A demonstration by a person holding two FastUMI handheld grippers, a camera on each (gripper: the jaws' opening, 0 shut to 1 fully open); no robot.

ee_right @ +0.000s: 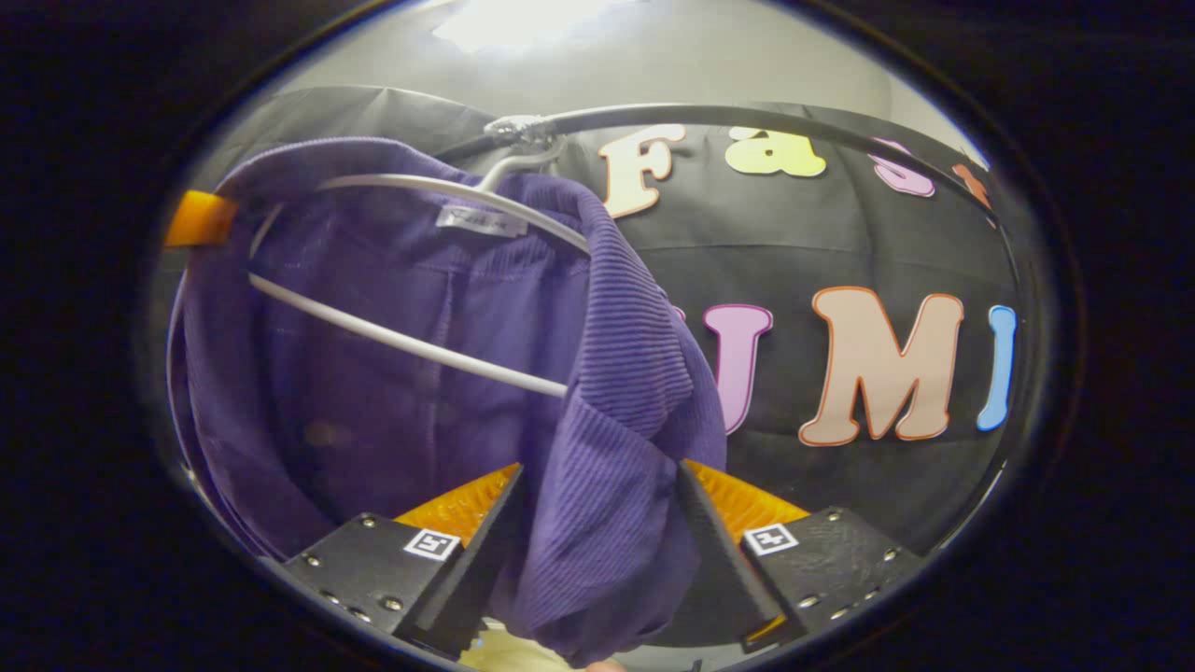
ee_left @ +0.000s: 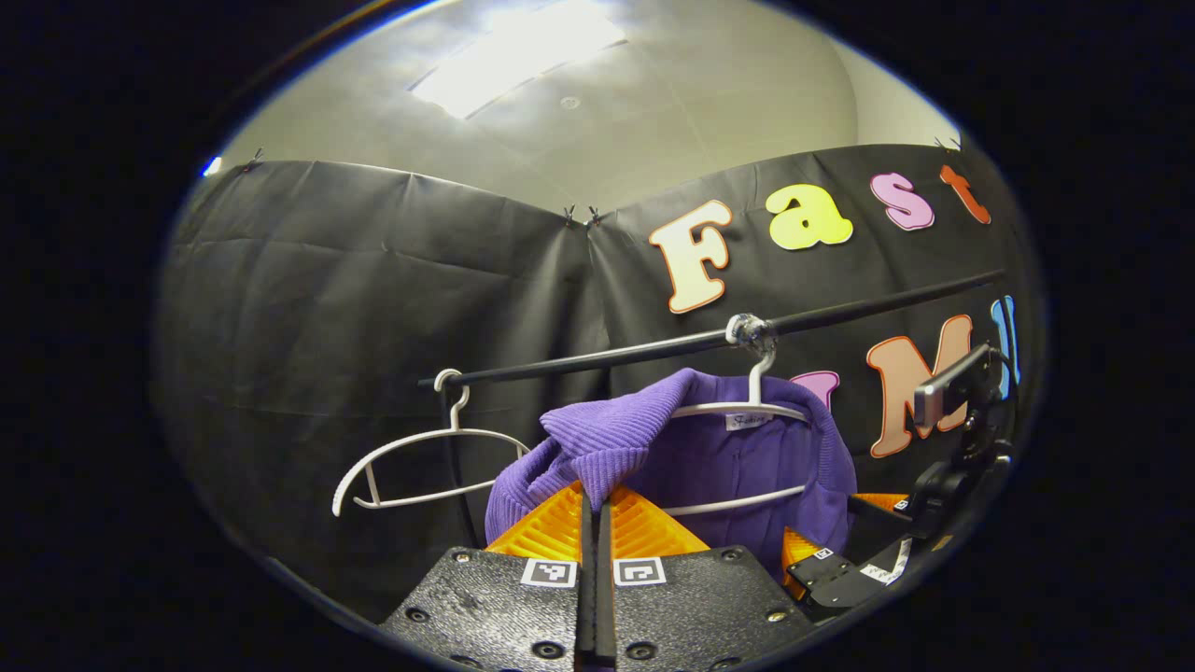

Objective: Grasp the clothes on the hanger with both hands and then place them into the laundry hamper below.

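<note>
Left gripper view: my left gripper (ee_left: 595, 499) is clenched on a fold of the purple sweater (ee_left: 747, 457), which hangs on a white hanger (ee_left: 747, 409) on the black rail (ee_left: 597, 359). My right gripper (ee_right: 597, 490) is spread, sweater fabric between its fingers. An empty hanger (ee_left: 420, 457) hangs at the rail's left end.

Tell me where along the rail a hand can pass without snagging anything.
Free: the stretch of rail between the empty hanger and the sweater's hanger; also the rail beyond the sweater, toward the right tongs. Crowded: around the sweater, where the left tongs pinch one shoulder.
</note>
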